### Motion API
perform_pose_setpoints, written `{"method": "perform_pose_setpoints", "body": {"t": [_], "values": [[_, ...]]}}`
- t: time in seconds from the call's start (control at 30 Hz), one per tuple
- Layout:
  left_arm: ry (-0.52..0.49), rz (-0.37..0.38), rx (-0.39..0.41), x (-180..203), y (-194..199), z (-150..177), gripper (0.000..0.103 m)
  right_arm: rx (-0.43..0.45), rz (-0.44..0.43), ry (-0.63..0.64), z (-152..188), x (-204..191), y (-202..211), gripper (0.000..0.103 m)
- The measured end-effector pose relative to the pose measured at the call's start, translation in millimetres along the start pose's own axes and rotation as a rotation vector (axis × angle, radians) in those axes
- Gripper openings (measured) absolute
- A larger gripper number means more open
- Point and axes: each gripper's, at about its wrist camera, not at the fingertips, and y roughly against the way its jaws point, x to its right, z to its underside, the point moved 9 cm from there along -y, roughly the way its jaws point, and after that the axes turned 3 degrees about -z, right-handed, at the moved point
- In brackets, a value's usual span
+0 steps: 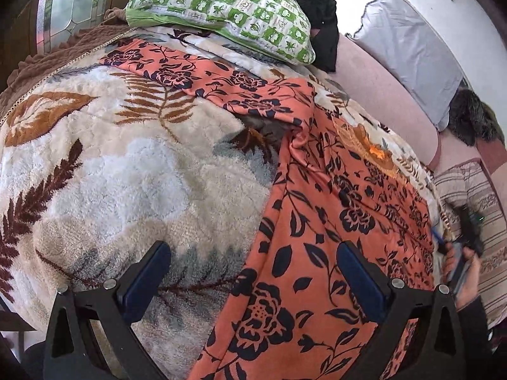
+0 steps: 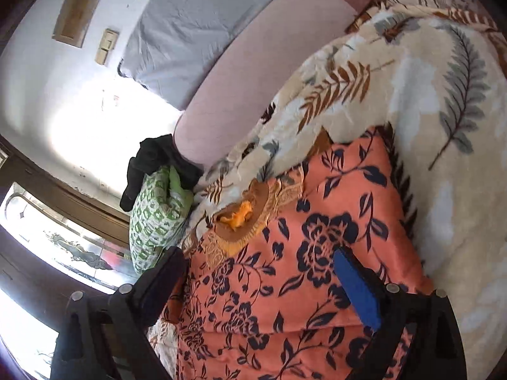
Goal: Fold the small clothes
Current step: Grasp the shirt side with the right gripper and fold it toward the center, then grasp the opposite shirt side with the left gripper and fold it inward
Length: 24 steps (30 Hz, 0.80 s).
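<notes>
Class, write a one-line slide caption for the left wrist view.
Open left claw hovers over an orange floral garment spread on a leaf-patterned blanket.

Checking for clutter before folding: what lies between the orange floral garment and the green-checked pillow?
Only leaf-patterned fleece blanket separates orange floral garment from green-checked pillow, in the left wrist view.

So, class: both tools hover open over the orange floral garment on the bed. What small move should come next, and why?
Probably lower the left tool and close it on the near edge of the orange floral garment. Both tools are open and hold nothing, the right tool too, and the garment lies spread across the leaf-print blanket, not yet folded.
</notes>
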Motion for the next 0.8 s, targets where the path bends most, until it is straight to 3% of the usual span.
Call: {"method": "perform_pose_setpoints", "body": {"t": [0.03, 0.07, 0.1, 0.2, 0.33, 0.5, 0.57, 0.8], "values": [[0.029, 0.014, 0.004, -2, 0, -8, 0.103, -0.069, 0.126, -0.061, 9, 31, -15, 0.101], [0.051, 0.022, 0.01, -6, 1, -19, 0.103, -0.088, 0.136, -0.088, 16, 39, -21, 0.098], [0.067, 0.023, 0.02, -11, 1, -30, 0.103, -0.033, 0.115, -0.025, 13, 26, -9, 0.097], [0.114, 0.001, 0.048, -33, -6, -72, 0.103, -0.011, 0.04, 0.059, 28, -18, 19, 0.097], [0.285, 0.044, 0.063, -81, -32, -143, 0.103, -0.013, -0.023, 0.242, 74, -66, 46, 0.097], [0.485, 0.045, 0.106, -144, -68, -208, 0.103, -0.072, 0.029, 0.25, 134, -43, 32, 0.097], [0.523, 0.049, 0.109, -157, -80, -222, 0.103, -0.123, 0.053, 0.203, 152, -20, 16, 0.097], [0.598, 0.042, 0.162, -183, -103, -235, 0.102, -0.095, 0.066, 0.273, 151, -18, 8, 0.098]]}}
